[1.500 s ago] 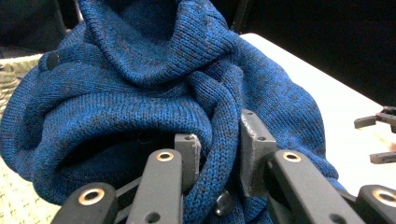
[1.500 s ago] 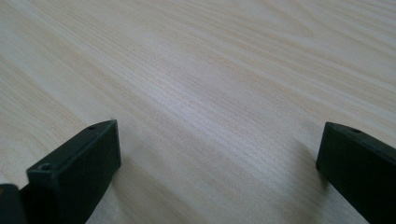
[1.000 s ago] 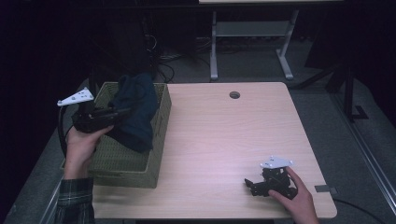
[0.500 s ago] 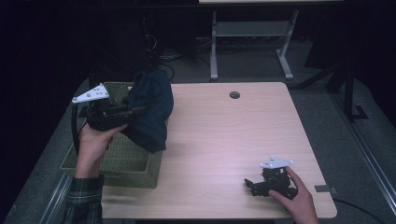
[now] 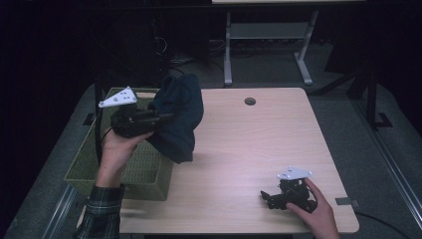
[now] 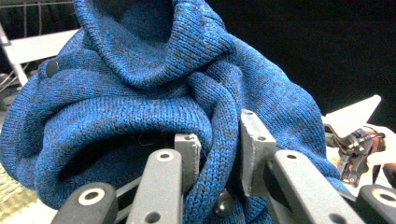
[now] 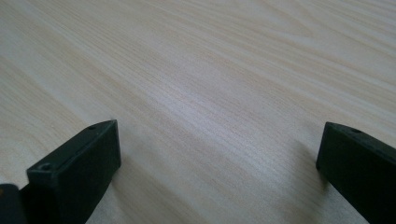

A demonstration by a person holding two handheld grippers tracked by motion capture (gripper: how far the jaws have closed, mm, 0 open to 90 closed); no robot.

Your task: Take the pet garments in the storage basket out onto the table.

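A dark blue knitted garment (image 5: 178,117) hangs in the air over the table's left side, just right of the green basket (image 5: 124,174). My left gripper (image 5: 164,118) is shut on a fold of it. In the left gripper view the knit (image 6: 140,93) bulges over both jaws, and a thick fold is pinched between the two grey pads (image 6: 254,154). At the near right of the table my right gripper (image 5: 266,198) rests low on the wood, held by a hand. Its black jaws stand wide apart in the right gripper view, with bare table (image 7: 210,102) between them.
The green woven basket sits at the table's left edge, partly over the side. A round cable hole (image 5: 250,101) lies near the far edge. A white desk frame (image 5: 268,35) stands on the floor behind the table.
My left gripper has carried the blue garment up and rightward, out of the basket and over the table. The right gripper has stayed where it was.
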